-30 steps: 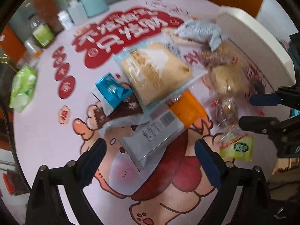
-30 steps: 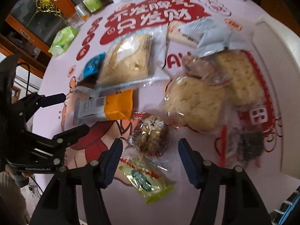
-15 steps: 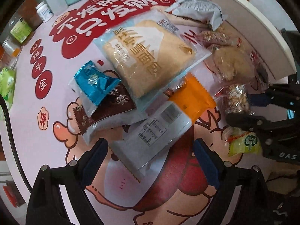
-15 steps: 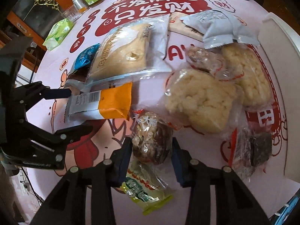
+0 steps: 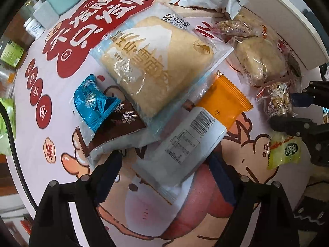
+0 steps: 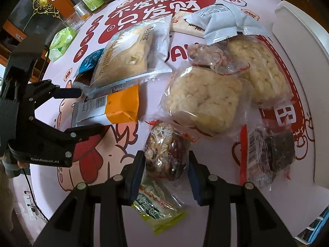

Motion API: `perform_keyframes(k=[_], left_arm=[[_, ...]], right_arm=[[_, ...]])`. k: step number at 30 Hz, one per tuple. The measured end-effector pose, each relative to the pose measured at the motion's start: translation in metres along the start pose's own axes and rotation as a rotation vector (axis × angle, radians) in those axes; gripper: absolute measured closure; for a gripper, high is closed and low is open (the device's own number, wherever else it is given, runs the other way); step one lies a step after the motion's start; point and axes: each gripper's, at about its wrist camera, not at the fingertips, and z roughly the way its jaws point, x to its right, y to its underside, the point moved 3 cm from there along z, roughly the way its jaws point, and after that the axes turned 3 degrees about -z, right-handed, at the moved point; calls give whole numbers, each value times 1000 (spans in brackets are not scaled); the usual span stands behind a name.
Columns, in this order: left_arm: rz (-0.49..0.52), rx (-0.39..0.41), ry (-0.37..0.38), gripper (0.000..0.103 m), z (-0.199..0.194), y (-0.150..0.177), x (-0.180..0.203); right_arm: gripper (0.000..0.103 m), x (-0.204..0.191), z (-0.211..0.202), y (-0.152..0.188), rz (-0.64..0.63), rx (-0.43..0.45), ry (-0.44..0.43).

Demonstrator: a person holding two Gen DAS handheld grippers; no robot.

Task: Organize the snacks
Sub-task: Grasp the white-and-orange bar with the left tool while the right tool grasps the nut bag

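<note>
Several wrapped snacks lie on a pink cartoon tablecloth (image 5: pixel 61 173). My left gripper (image 5: pixel 164 164) points straight down over a grey-and-orange packet (image 5: pixel 191 140). Its jaws are closing, with the packet's lower end between them, and the pads stand apart from it. My right gripper (image 6: pixel 164 164) is shut on a clear-wrapped nut-and-date snack (image 6: pixel 166 156) with red print. The left wrist view shows the same snack (image 5: pixel 277 100) at the far right. A small green packet (image 6: pixel 156 212) lies under the right gripper's fingers.
A large bread packet (image 5: pixel 152 61) overlaps a blue packet (image 5: pixel 92 103) and a brown packet (image 5: pixel 119 127). Two puffed rice cakes (image 6: pixel 203 100), a dark bar (image 6: pixel 269 154) and a grey packet (image 6: pixel 226 22) lie by a white tray (image 6: pixel 298 51). Bottles (image 6: pixel 90 0) stand at the back.
My right gripper has closed on the nut-and-date snack. My left gripper has come down closer over the grey-and-orange packet, and its fingers have drawn slightly together.
</note>
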Motion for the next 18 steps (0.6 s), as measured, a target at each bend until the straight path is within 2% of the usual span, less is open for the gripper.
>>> perform_keyframes(k=[8,10,12,16,18], left_arm=[[59,6,6,19,1,-27,24],[62,17,19,30,-3,-29,35],[41,15,46,55,-3,-27,47],[25,35,-7,63,-8,-25,64],[9,44,-10,69,-13,-21,74]], right_arm=[[62,3,-2,6,7,4,-11],[62,3,-3,8,5,5,-14],[63,3,-3,9,0,8,-13],[63,3,-6,12,-7,13,-9],[63,4,-12,13,-15,29,-5]])
